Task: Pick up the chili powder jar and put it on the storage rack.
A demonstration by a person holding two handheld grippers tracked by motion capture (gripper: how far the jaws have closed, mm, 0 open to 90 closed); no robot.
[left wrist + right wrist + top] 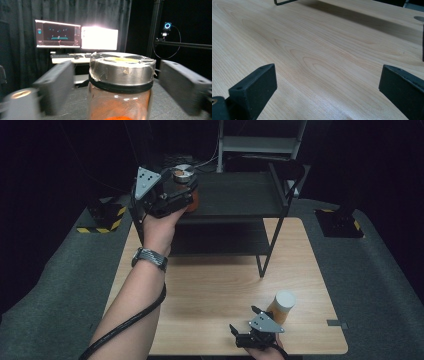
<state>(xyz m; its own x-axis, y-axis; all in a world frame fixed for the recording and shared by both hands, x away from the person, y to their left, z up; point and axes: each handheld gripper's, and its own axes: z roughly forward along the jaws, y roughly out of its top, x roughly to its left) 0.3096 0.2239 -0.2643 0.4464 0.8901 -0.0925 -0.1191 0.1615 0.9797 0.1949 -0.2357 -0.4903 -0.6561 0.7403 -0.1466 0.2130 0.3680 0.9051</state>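
— Two grippers in play; where is each? The left gripper (176,195) is raised at the top shelf of the black rack (240,195), with a glass jar (120,87) between its jaws.

— Is it gripping the jar?

— In the left gripper view both jaws stand apart from the jar's sides with gaps showing, so it is released around the jar, not clamped. The jar has a metal lid (122,67) sealed with clear tape and orange powder inside.

— And the other one?

— The right gripper (245,322) sits low at the near edge of the wooden table (215,285), jaws spread wide over bare wood, grasping nothing. Just beside it, ahead and to its right, stands a white-capped bottle (282,306).

— Anything beyond the jar?

— Two monitors (76,37), one glaring white, and a keyboard below them.
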